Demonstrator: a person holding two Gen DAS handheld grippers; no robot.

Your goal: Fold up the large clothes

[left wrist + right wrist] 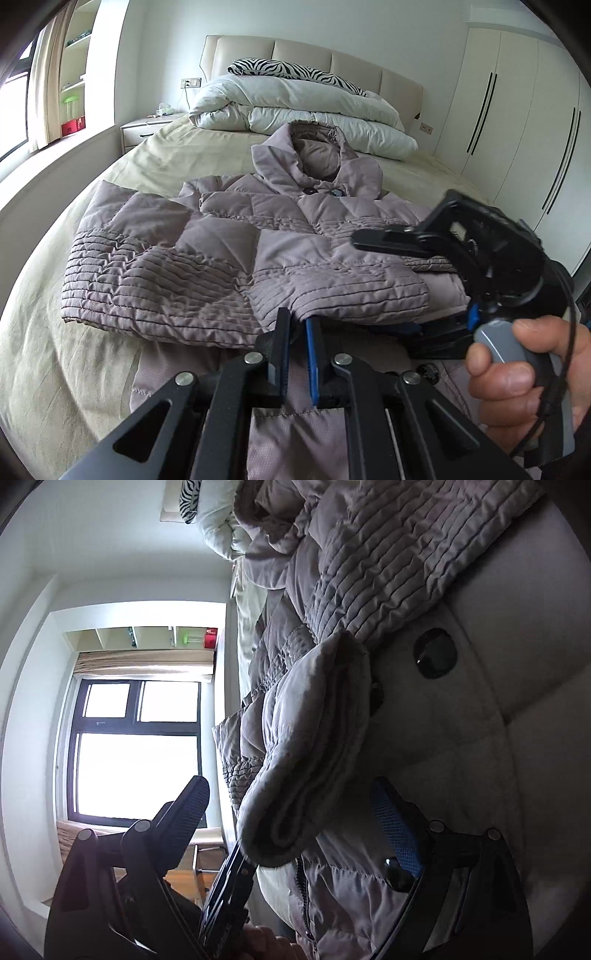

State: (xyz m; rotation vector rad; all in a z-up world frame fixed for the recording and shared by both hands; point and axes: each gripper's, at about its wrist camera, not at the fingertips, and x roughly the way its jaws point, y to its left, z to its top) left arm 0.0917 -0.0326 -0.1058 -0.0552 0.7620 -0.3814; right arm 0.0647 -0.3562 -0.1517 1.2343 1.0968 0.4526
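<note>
Both sleeves are crossed over the coat (236, 243). Left gripper (297, 328) is nearly closed on nothing; right gripper (291, 805), spread around a cuff (310, 738), could drag it loose.

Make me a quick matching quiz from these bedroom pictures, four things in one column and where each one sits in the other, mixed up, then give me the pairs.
Things:
1. jacket
2. duvet
3. zebra pillow
4. wardrobe

Places:
A. on top of the folded white bedding
B. along the wall right of the bed
C. spread on the sheet nearest the left gripper
D. bundled below the headboard

Pairs: 1-C, 2-D, 3-A, 4-B
</note>
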